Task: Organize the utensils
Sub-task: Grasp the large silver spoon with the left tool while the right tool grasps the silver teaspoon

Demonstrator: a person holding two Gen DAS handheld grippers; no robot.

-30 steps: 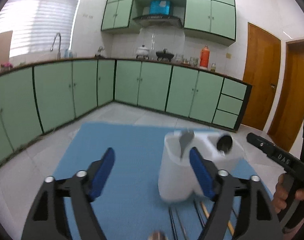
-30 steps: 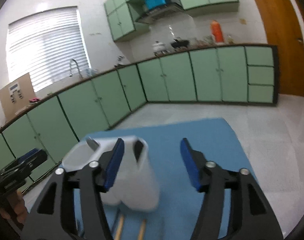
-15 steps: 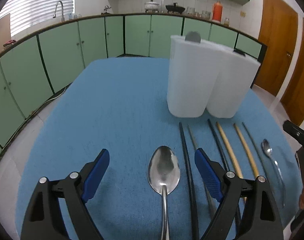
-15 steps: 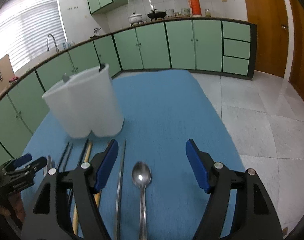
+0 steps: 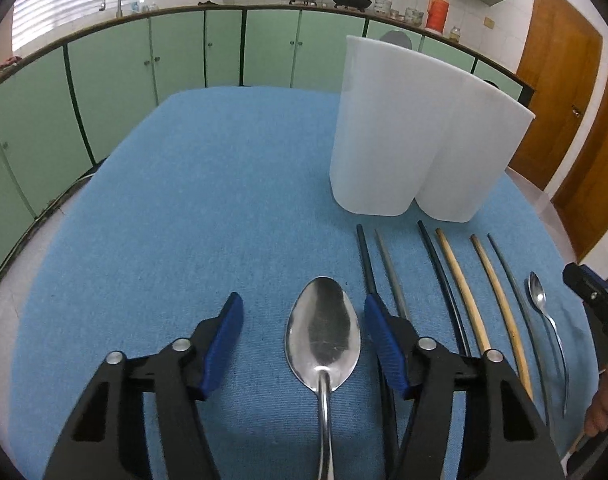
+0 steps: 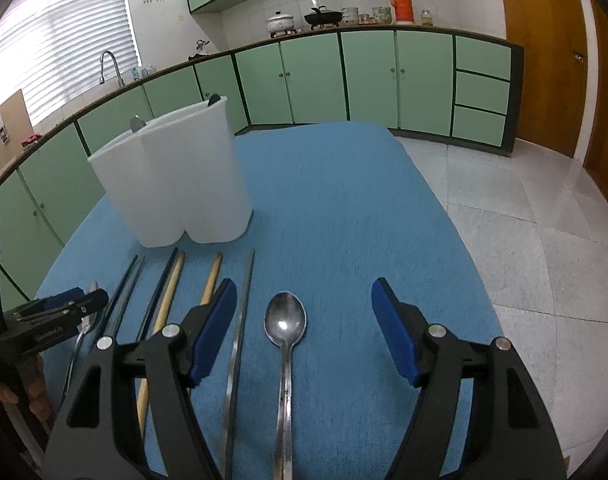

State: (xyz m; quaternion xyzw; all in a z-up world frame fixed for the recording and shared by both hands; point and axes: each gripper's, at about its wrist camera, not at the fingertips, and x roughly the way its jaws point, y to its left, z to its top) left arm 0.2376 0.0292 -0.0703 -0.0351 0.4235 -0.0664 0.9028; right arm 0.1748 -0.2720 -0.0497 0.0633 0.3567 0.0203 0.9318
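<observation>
From your left wrist, your left gripper (image 5: 304, 320) is closing around the large spoon (image 5: 323, 334) on the blue cloth (image 5: 192, 208), pads not touching it. The white holder (image 5: 415, 140) stands beyond.

From your right wrist, your right gripper (image 6: 304, 320) gapes around the small spoon (image 6: 284, 320). The other gripper's lettering is unreadable.

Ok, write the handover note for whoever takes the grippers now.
Left gripper: jaws closing around the big spoon, not yet pressing it.
Right gripper: open, straddling the smaller spoon.
White holder stands behind the row, with a couple of utensils already poking out.
Left to do: both spoons and six chopsticks on the blue cloth.
</observation>
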